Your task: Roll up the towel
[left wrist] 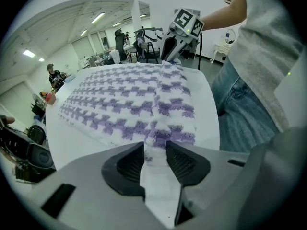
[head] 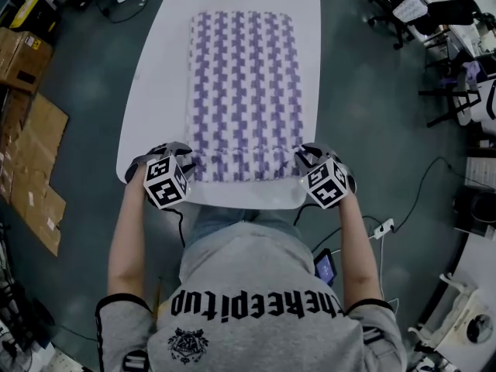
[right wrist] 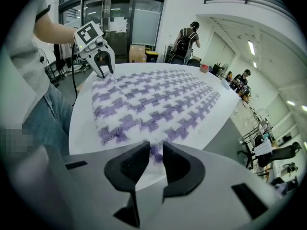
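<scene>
A white towel with a purple check pattern [head: 244, 91] lies flat along the white table [head: 155, 60]. Its near edge is slightly bunched by the table's front edge. My left gripper [head: 184, 158] stands at the towel's near left corner, and in the left gripper view the left gripper [left wrist: 155, 147] has a gap between its jaws; the towel's corner [left wrist: 168, 128] lies at their tips without being pinched. My right gripper [head: 307, 158] is at the near right corner. In its own view the right gripper [right wrist: 154, 150] has its jaws a little apart, with the towel's edge [right wrist: 156, 152] loose between the tips.
Flattened cardboard [head: 31, 138] lies on the floor to the left. Office chairs [head: 434, 14] and desks stand at the right. A power strip [head: 385, 227] and cables lie near my right side. People [right wrist: 184, 37] stand far beyond the table.
</scene>
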